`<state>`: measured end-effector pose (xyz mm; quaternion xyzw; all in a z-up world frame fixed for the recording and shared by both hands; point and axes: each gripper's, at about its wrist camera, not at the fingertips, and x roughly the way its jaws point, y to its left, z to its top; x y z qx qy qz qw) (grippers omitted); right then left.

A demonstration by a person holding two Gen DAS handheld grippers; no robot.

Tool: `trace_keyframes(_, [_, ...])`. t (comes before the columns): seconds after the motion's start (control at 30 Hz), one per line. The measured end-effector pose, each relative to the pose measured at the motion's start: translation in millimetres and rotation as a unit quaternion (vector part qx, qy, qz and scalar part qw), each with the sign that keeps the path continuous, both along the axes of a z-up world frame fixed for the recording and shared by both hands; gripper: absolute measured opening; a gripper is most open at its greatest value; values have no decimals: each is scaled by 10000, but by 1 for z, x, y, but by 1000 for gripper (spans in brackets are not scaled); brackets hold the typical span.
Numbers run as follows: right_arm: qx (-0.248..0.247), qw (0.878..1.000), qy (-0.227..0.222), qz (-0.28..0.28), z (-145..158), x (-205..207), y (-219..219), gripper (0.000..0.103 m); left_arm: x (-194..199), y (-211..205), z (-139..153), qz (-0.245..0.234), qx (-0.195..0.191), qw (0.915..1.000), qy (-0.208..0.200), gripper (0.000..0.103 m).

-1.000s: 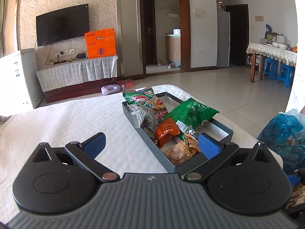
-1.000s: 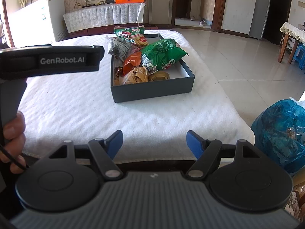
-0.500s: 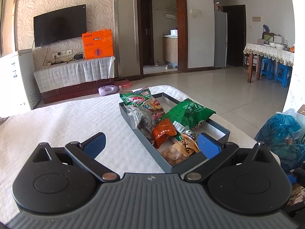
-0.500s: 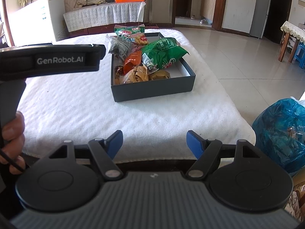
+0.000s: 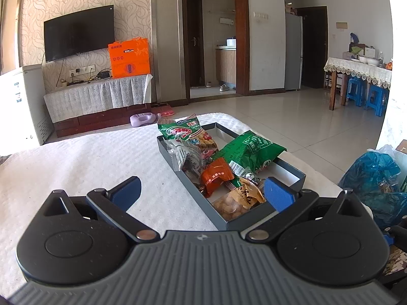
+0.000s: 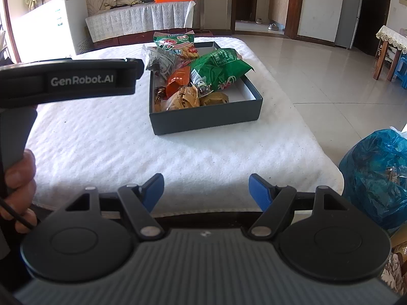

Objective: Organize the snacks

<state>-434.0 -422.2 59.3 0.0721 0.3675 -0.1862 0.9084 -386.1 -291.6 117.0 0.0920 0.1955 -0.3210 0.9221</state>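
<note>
A dark grey box (image 6: 206, 120) (image 5: 193, 190) stands on the white-clothed table (image 6: 127, 142) (image 5: 76, 162). It holds several snack packs: a green bag (image 6: 218, 68) (image 5: 249, 152), a green-and-red prawn bag (image 6: 176, 44) (image 5: 185, 131), an orange packet (image 6: 178, 78) (image 5: 216, 175), a grey-white pack (image 6: 161, 62) (image 5: 183, 152) and a tan peanut pack (image 6: 182, 99) (image 5: 235, 202). My left gripper (image 5: 202, 190) is open just short of the box's near end, holding nothing. My right gripper (image 6: 206, 190) is open and empty at the table's near edge. The left gripper's body (image 6: 68, 82) shows in the right wrist view, held by a hand (image 6: 17, 185).
A blue plastic bag (image 6: 376, 175) (image 5: 371, 178) sits off the table's right side. Beyond the table are tiled floor, a TV stand with an orange box (image 5: 129, 58), a white freezer (image 5: 17, 106) at left, and a dining table with blue stools (image 5: 368, 96) at right.
The left gripper has turned slightly, so the box sits a little further left in its view. The right gripper has barely moved. Both stay open and empty.
</note>
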Motion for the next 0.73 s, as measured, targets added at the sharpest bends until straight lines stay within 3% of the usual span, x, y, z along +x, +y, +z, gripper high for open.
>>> trace_keyframes(0.73, [165, 9998, 34, 47, -1, 3, -4, 75, 4, -4, -1, -144, -108, 9998, 99, 103])
